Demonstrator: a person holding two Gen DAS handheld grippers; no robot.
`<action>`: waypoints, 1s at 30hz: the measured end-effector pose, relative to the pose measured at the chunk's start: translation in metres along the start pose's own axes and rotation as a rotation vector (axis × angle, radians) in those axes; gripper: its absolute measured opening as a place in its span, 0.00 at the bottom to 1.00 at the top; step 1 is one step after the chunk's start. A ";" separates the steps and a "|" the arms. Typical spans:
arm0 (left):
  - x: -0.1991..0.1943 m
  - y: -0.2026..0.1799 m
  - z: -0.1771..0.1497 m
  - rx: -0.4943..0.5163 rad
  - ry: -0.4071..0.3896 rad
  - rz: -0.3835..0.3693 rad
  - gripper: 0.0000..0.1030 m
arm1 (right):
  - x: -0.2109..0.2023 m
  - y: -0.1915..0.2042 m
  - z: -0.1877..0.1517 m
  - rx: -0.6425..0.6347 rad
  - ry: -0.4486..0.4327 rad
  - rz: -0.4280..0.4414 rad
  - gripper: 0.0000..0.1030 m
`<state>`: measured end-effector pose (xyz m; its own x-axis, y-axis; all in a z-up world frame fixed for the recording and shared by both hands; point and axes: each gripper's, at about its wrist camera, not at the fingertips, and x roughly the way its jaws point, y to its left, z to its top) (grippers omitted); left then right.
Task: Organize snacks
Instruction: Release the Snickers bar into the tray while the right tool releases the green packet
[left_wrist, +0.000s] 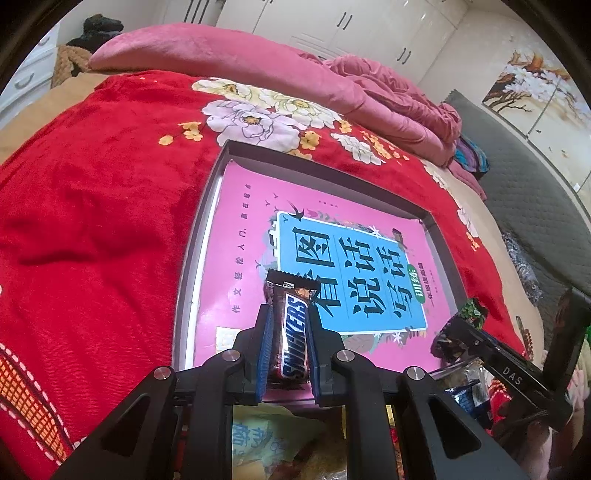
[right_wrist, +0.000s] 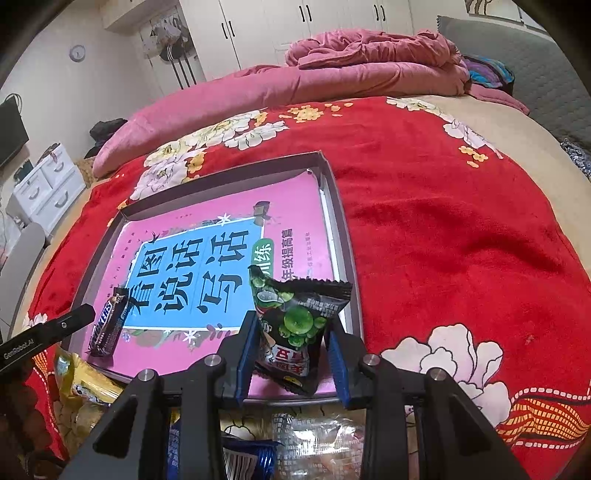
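Closest to me, under both wrists, lay a loose pile of snack packets (right_wrist: 258, 443) on the bed, a yellow one (left_wrist: 266, 435) beneath the left side and a blue one (right_wrist: 243, 458) with clear wrappers beneath the right.

My left gripper (left_wrist: 290, 332) was clenched on a Snickers bar (left_wrist: 293, 328), its blue pads (left_wrist: 265, 350) pressing both long sides, the bar pointing away from me over the near edge of the tray. From the right wrist view I saw the same bar (right_wrist: 109, 321) at the tray's near left corner, the left gripper's finger (right_wrist: 59, 326) beside it.

My right gripper (right_wrist: 291, 343) was grasping a black packet printed with green peas (right_wrist: 295, 325), held upright between its pads over the tray's near right edge. From the left wrist view that packet (left_wrist: 461, 325) showed at the tray's right side, in the other tool.

The grey tray (left_wrist: 325, 170) sat on the red flowered blanket (left_wrist: 92, 221), with a pink book bearing a blue panel (left_wrist: 347, 273) lying flat inside it and filling most of the floor.

Beyond the tray a pink quilt (right_wrist: 332, 74) lay rumpled along the far side of the bed, and white cupboards (right_wrist: 280, 26) stood behind it.
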<state>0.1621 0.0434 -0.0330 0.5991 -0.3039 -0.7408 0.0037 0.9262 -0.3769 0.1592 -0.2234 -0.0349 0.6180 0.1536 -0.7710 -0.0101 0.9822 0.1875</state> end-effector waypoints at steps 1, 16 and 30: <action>0.000 0.000 0.000 0.000 0.000 -0.001 0.17 | 0.000 -0.001 0.000 0.001 0.000 0.002 0.35; -0.011 0.002 0.002 0.013 -0.028 0.007 0.35 | -0.010 -0.010 0.003 0.047 -0.036 0.008 0.35; -0.029 0.001 0.001 0.054 -0.082 0.021 0.58 | -0.026 0.003 0.006 0.014 -0.103 0.031 0.53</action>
<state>0.1457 0.0533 -0.0111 0.6632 -0.2673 -0.6991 0.0325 0.9435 -0.3298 0.1482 -0.2253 -0.0111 0.6949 0.1715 -0.6984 -0.0202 0.9754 0.2194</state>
